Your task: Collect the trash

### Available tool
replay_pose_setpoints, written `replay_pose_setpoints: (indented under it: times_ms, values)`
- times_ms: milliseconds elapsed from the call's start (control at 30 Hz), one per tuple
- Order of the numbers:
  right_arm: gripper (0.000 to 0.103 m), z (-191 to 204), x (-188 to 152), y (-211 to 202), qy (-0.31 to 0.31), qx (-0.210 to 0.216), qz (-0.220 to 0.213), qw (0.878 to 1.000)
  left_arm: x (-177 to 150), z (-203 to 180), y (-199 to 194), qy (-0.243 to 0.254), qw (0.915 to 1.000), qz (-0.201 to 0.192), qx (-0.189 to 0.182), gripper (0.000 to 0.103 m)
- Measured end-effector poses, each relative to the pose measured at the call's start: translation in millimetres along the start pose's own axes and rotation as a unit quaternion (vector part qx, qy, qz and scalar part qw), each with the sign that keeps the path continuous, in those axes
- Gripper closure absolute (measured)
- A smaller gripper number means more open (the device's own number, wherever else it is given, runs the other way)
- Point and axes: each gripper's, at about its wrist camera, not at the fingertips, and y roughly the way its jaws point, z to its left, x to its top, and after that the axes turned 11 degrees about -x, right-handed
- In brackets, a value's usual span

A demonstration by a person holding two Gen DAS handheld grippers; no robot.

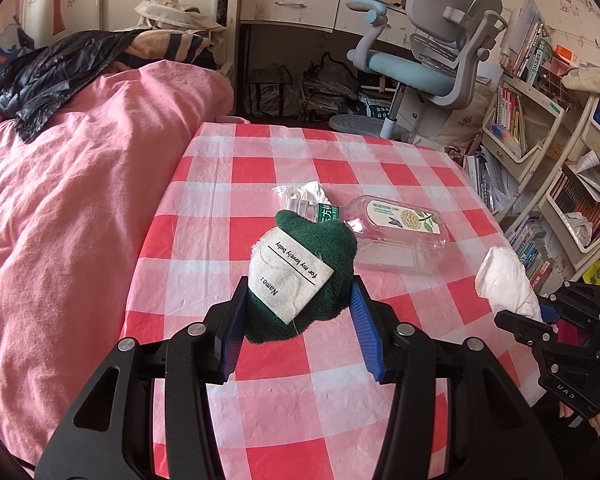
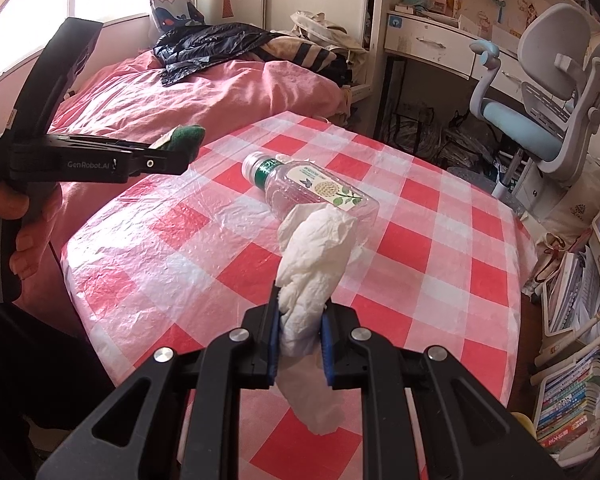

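Table: my work surface is a table [image 1: 380,152] under a red-and-white checked plastic cloth, crinkled and glossy.
Room: a bed [image 1: 80,184] with a pink cover touches the table's left edge; a grey-and-blue desk chair [image 1: 432,60] and a desk stand beyond the far edge, bookshelves [image 1: 548,184] off the right edge.
Left fingers: my left gripper [image 1: 298,308] holds a green plush item [image 1: 320,252] with a cloth "Name:" label, pads pressed on both its sides, above the table's middle.
Right fingers: my right gripper [image 2: 300,334] is pinched narrow on a white crumpled tissue [image 2: 316,248], raised over the table.
Bottle: a clear plastic bottle [image 2: 312,188] lies on its side mid-table, long axis slanting, green-collared neck toward the far left corner.
Scrap: another tissue scrap [image 1: 300,192] lies by the bottle's neck.
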Motion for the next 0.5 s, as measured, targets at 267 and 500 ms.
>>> replay_pose_setpoints:
  times_ms: [267, 500]
  values:
    - [0.086, 3.9, -0.4, 0.8, -0.009, -0.002, 0.001, 1.000, 0.8, -0.9, -1.2, 0.004, 1.0000, -0.003, -0.001, 0.057]
    - [0.086, 3.5, -1.2, 0.8, -0.008, -0.004, 0.000, 1.000, 1.6, -1.5, -2.6, 0.004, 1.0000, -0.008, -0.003, 0.057]
